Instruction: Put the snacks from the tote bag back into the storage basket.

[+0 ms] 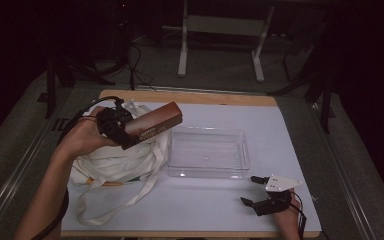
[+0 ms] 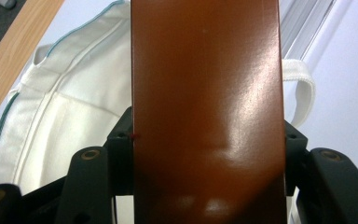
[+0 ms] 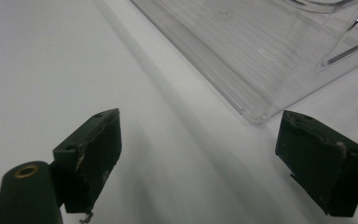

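A long glossy brown box point(image 1: 152, 124) hangs in the air over a white cloth bag point(image 1: 117, 160), tilted up toward the right. My left gripper point(image 1: 120, 131) is shut on its lower end; in the left gripper view the brown box point(image 2: 205, 107) stands between both jaws with the cloth bag point(image 2: 60, 116) behind it. A clear plastic tray point(image 1: 207, 152) sits empty in the middle of the white mat. My right gripper point(image 1: 251, 190) rests open near the front right, just below the tray's corner. In the right gripper view the clear tray point(image 3: 261, 51) lies beyond the gripper point(image 3: 205, 154).
The white mat point(image 1: 205, 200) covers a wooden table point(image 1: 190, 96). The bag's long straps point(image 1: 115, 205) trail toward the front edge. Dark floor and a white table frame point(image 1: 220, 40) lie beyond the far edge.
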A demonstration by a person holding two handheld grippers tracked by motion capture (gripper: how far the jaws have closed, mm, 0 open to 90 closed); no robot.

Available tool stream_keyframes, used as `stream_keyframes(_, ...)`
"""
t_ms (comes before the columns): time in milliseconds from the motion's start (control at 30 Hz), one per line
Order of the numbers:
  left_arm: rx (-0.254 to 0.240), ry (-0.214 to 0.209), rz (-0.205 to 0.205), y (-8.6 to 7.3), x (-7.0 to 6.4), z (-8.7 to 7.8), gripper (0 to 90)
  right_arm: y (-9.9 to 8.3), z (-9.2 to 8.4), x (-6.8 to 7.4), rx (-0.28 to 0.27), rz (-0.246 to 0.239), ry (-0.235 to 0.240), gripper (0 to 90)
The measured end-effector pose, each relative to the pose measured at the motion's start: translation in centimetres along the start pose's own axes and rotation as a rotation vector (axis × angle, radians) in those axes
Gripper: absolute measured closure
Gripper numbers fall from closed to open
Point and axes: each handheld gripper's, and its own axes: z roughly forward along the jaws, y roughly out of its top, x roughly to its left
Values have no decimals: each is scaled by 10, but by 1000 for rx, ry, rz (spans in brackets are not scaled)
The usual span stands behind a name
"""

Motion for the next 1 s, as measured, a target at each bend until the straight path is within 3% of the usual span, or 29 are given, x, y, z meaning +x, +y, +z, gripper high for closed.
stream_keyframes(433,-5,-22,61,15,-8,4,434,0,0,0,-1,-1,1,144)
stream_keyframes(1000,-13,-34,108,29,-14,10,434,0,0,0,-3,-1,1,144)
